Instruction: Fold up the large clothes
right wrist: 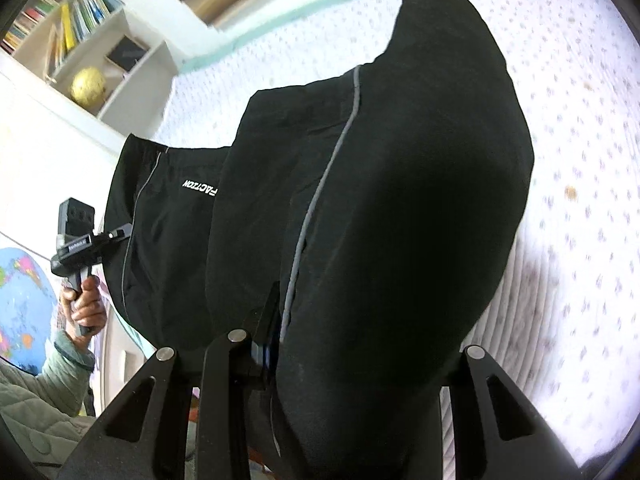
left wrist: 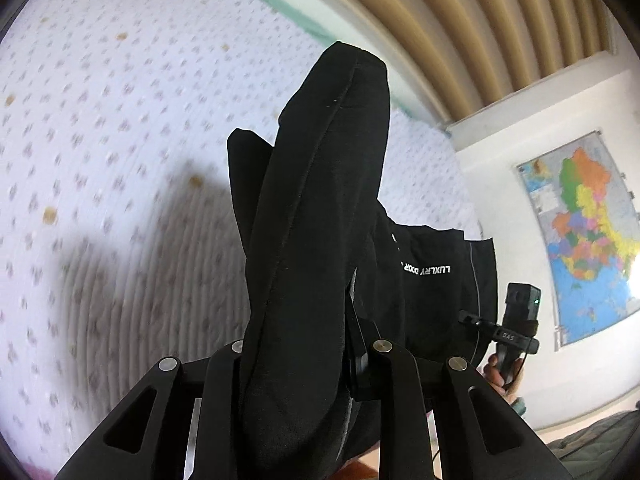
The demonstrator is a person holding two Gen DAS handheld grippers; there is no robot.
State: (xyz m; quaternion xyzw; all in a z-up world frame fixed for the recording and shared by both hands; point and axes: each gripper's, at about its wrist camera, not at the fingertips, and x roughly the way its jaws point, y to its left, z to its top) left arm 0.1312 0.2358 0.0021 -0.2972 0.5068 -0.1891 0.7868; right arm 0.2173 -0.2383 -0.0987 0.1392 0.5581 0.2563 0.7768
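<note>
1. above the bed [left wrist: 100, 120], with its white dotted quilt, i have the black track pants [left wrist: 320, 200] lifted in the air, bunched and draped over both tools; none of the cloth that i can see lies flat yet.
2. my left gripper [left wrist: 304, 364] has its fingers narrow, pinched on a thick roll of the pants that rises straight up the left wrist view.
3. my right gripper [right wrist: 320, 360] likewise has cloth between its fingers; the fabric billows over them and hides the tips, but the grip looks closed on the pants, near the grey side stripe [right wrist: 320, 184].
4. in the right wrist view i see my left hand [right wrist: 82, 304] and its tool off to the side, with the pants' waist end and white lettering [right wrist: 200, 190] stretched between the two tools.
5. progress, as i judge it: early. the garment is gathered and held at two points, but no clean fold shows. what is left is to lay it on the bed, smooth it, double the legs and fold lengthwise into a packet.
6. beyond the bed are a wall map [left wrist: 580, 232] and a bookshelf [right wrist: 80, 40] holding a gold globe [right wrist: 88, 84].
</note>
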